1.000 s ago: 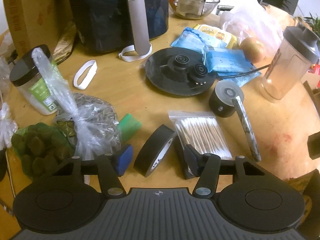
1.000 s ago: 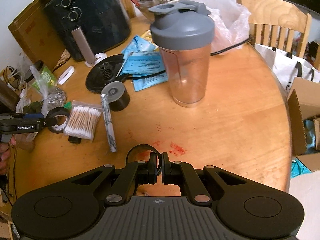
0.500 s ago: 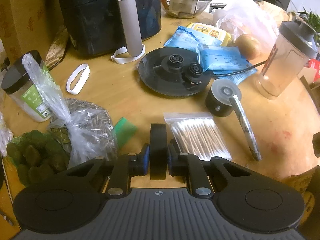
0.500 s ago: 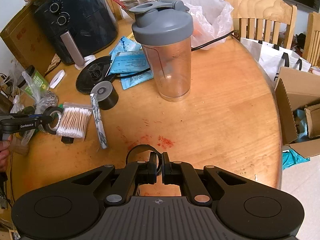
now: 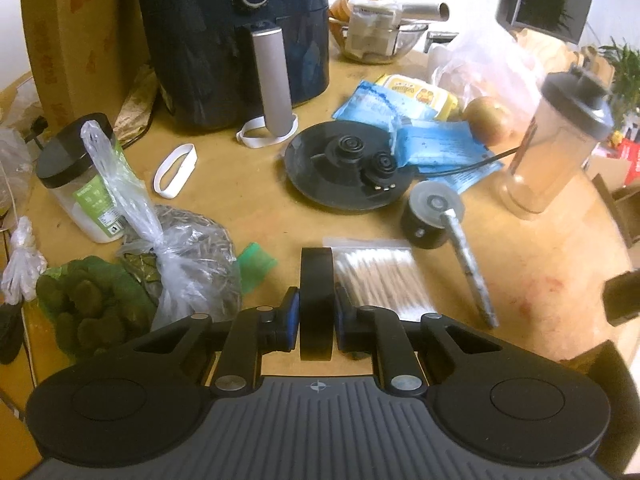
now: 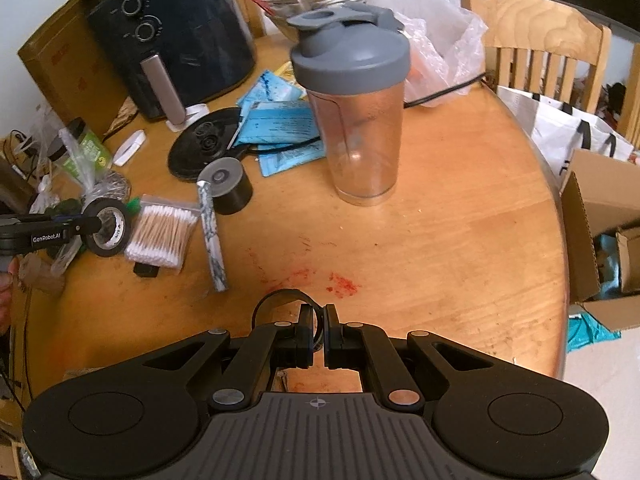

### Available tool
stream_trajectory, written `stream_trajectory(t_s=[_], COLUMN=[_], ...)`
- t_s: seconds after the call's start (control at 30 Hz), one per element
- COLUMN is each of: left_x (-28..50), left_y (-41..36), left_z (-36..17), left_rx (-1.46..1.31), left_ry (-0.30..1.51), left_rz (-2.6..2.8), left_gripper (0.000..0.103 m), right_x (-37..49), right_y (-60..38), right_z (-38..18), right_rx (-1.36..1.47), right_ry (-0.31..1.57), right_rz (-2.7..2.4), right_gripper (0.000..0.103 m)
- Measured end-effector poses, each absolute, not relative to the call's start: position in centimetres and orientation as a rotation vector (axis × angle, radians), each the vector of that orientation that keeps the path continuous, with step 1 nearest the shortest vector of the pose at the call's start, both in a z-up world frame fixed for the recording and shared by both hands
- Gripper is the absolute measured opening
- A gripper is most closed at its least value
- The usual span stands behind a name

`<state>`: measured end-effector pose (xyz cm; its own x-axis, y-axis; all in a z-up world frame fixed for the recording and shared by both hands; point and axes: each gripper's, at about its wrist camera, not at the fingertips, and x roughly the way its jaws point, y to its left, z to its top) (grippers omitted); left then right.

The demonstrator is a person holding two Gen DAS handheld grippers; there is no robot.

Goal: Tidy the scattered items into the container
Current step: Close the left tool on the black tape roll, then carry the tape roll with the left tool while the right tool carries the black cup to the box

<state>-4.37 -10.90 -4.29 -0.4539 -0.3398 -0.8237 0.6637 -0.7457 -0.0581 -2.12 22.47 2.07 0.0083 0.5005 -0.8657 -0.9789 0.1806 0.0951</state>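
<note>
Black tape roll [image 5: 316,300], loose between your left gripper [image 5: 316,320] fingers a second ago, is now clamped edge-on between their pads and lifting clear, ready for the container, while your right gripper [image 6: 319,334] pinches a thin black band [image 6: 280,300].

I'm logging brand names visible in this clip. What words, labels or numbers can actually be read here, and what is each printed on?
"GenRobot.AI": white lettering on the side of the left tool, right wrist view.
Print inside the black tape roll: too small to read.
Green label on the jar: blurred.
Red print on the cardboard box: blurred.
Yellow packet and blue packets: print unreadable.
Markings by the air fryer dials: too small.
</note>
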Motion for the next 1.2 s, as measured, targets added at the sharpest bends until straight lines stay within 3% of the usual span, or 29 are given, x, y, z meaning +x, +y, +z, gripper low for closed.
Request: stream_trajectory(t_s=[0.6, 1.2], left_x=[-2.7, -0.6], left_y=[-6.0, -1.4], left_z=[1.5, 3.6], left_rx=[0.955, 0.940], left_ry=[0.533, 0.600], left_rz=[-2.250, -2.168], left_gripper=[0.018, 0.018], right_x=[-3.5, -5.0], right_y=[22.7, 22.2], right_z=[4.6, 5.5], right_rx=[-0.672, -0.708], right_ry=[0.879, 0.879], right_rz=[1.435, 1.562], right_gripper=[0.007, 0.007])
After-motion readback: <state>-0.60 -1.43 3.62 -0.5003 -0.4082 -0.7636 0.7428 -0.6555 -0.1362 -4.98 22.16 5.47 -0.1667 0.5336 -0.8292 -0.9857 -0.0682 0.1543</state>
